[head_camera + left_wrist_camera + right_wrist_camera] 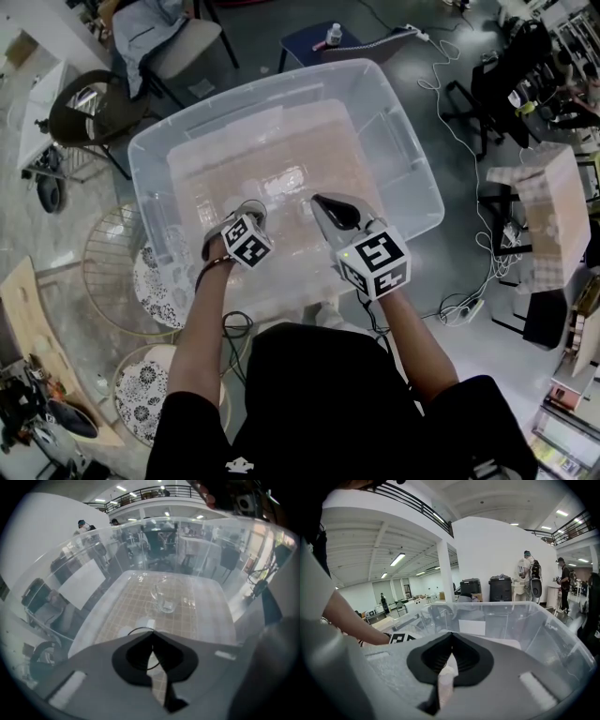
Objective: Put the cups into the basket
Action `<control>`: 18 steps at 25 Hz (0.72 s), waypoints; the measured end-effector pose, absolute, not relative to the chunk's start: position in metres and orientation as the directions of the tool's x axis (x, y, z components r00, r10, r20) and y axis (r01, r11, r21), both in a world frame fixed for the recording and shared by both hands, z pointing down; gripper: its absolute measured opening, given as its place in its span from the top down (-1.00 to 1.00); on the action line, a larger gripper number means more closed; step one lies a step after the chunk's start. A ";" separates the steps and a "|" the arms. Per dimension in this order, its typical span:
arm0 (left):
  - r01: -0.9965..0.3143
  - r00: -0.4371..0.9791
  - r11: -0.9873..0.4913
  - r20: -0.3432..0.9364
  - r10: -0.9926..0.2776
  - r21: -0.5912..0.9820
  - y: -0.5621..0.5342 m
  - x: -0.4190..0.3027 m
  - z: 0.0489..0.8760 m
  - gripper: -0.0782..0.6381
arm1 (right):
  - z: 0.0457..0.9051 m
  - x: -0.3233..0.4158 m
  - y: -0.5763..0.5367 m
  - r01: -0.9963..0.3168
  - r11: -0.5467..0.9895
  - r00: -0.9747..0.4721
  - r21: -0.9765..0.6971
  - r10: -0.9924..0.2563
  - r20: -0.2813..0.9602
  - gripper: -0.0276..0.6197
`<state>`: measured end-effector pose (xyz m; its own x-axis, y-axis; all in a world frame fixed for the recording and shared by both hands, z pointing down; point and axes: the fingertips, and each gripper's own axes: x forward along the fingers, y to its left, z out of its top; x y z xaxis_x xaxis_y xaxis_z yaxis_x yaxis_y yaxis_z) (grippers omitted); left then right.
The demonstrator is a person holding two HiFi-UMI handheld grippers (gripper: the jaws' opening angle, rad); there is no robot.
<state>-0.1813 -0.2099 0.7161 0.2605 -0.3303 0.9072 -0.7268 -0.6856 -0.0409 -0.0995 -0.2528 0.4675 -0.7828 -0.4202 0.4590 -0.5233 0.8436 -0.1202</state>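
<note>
Cup (164, 598) upright in basket (213, 620); left gripper (152, 633) jaws closed, right gripper (450, 637) likewise, apparently empty.

Black short-sleeved T-shirt (328, 403), small white logo (240, 464) at the back of the neck. Dark band (214, 265) on left wrist. Left gripper (152, 633) and right gripper (450, 635): grey, black pads (133, 660), black-and-white marker cubes (375, 262).

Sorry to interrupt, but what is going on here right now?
A person holds a gripper in each hand over a clear bin. One glass cup sits on the bin's floor, ahead of the left gripper. The left gripper and the right gripper are both shut, with nothing held.
</note>
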 end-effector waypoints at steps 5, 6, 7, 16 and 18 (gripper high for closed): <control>-0.752 0.273 -0.658 0.894 -0.355 -0.031 -0.214 -0.187 0.698 0.76 | 0.467 -0.094 -0.253 -0.517 0.847 -0.787 -0.120 -0.415 0.456 0.91; -0.758 0.273 -0.651 0.888 -0.371 -0.039 -0.214 -0.188 0.691 0.76 | 0.466 -0.093 -0.253 -0.514 0.850 -0.788 -0.117 -0.413 0.456 0.91; -0.763 0.274 -0.645 0.879 -0.391 -0.049 -0.216 -0.188 0.683 0.76 | 0.464 -0.092 -0.253 -0.511 0.852 -0.790 -0.117 -0.412 0.454 0.91; -0.788 0.282 -0.598 0.776 -0.564 -0.148 -0.231 -0.177 0.604 0.76 | 0.455 -0.086 -0.251 -0.494 0.860 -0.812 -0.126 -0.406 0.420 0.91; -0.792 0.288 -0.589 0.753 -0.592 -0.161 -0.231 -0.172 0.588 0.76 | 0.452 -0.086 -0.249 -0.487 0.865 -0.816 -0.120 -0.401 0.417 0.91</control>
